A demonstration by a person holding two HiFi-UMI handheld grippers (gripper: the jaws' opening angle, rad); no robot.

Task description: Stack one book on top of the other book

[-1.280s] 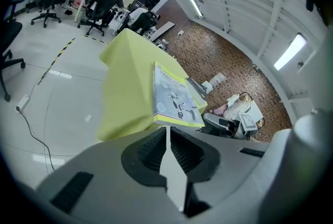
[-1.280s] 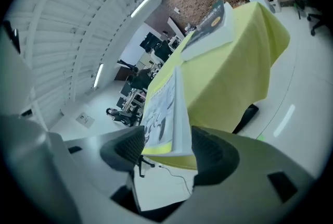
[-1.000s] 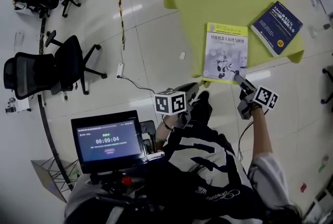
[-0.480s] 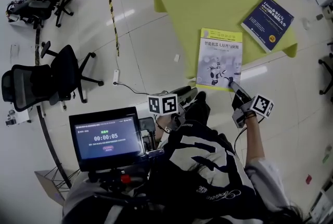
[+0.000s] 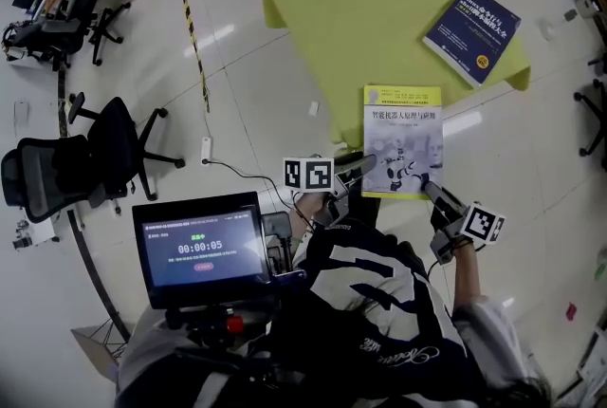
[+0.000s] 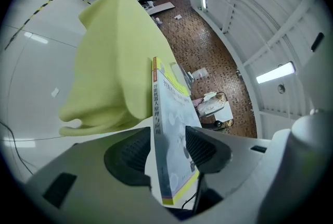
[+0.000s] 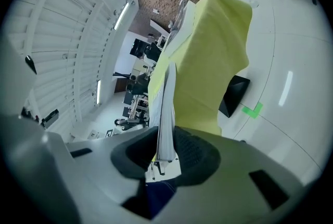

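- The white book (image 5: 402, 139) sticks out past the near edge of the yellow-covered surface (image 5: 360, 8), with its near part over the floor (image 5: 256, 93).
- The right gripper (image 5: 429, 188) has its jaws clenched on the book's near right corner.
- The left gripper (image 5: 360, 167) is at the near left corner. Its jaws are opening, with the book's edge between them.
- The blue book (image 5: 472, 34) lies well apart, at the far right corner.

A yellow-green cloth (image 5: 360, 8) lies spread over a glossy white tiled floor (image 5: 256, 93), with a strip of yellow-and-black tape (image 5: 194, 36) running along its left side. Two black office chairs (image 5: 57, 171) stand well off to the left. Nearest the camera, a dark screen (image 5: 201, 247) shows a timer.
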